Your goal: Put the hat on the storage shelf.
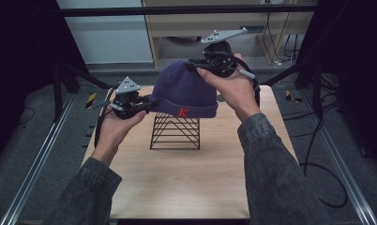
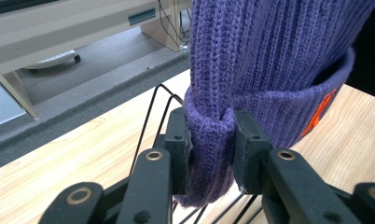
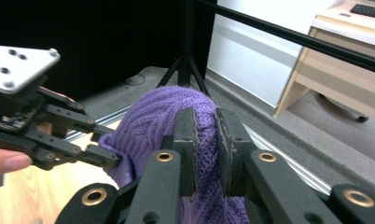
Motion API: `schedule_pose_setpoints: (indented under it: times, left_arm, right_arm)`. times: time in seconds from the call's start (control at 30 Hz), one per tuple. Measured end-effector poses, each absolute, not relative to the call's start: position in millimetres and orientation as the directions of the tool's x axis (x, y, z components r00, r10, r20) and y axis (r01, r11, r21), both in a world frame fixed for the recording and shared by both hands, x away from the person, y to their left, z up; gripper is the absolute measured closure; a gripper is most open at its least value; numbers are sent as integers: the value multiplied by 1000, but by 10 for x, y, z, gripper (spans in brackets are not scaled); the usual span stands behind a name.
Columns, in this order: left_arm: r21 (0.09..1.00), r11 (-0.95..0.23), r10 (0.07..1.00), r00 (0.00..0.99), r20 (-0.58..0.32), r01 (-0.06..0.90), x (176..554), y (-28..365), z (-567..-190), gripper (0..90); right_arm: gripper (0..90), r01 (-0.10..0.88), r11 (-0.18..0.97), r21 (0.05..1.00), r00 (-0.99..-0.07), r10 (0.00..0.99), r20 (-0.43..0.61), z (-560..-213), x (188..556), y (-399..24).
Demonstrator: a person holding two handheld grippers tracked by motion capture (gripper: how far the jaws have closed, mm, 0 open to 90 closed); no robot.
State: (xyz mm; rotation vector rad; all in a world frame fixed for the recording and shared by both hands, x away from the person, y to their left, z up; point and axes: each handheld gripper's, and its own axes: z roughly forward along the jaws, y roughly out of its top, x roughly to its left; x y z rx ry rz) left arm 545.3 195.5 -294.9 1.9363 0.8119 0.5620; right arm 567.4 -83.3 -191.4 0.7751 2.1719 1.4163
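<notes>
step: beanie [image 1: 184,89] on wire stand [image 1: 175,132] near bench [image 1: 177,183] far edge | left claw [image 1: 147,104] pinching cuff, right claw [image 1: 196,65] pinching crown | next: likely lift straight up, both together

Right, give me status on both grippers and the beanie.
Left gripper shut on the purple beanie cuff. Right gripper shut on its crown. Beanie over the black wire stand, contact unclear. Nothing in the way.

Grey denim sleeves [image 1: 275,154], black tongs [image 1: 147,104]
</notes>
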Motion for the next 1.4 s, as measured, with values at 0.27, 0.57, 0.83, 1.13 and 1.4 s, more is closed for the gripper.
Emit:
schedule_pose_setpoints:
  times: [0.27,0.57,0.83,1.13,1.4]
  left_arm:
    - [879,-363,744,664,73,310,5478,1957,-2969,702]
    - [870,-375,750,657,83,318,5491,1991,-3022,704]
    - [864,-370,754,654,65,341,5495,2036,-3155,705]
    - [863,-363,759,648,55,351,5477,2125,-3243,707]
    - [857,-357,763,645,38,371,5459,2204,-3355,708]
  right_arm:
    - [792,235,309,922,-745,666,-33,-2020,5748,-857]
    - [790,268,317,910,-741,671,-16,-2140,5793,-822]
    - [790,285,345,894,-744,668,-21,-2230,5827,-771]
    - [790,303,366,880,-755,656,-12,-2315,5831,-688]
    - [790,313,386,868,-763,647,-13,-2380,5835,-593]
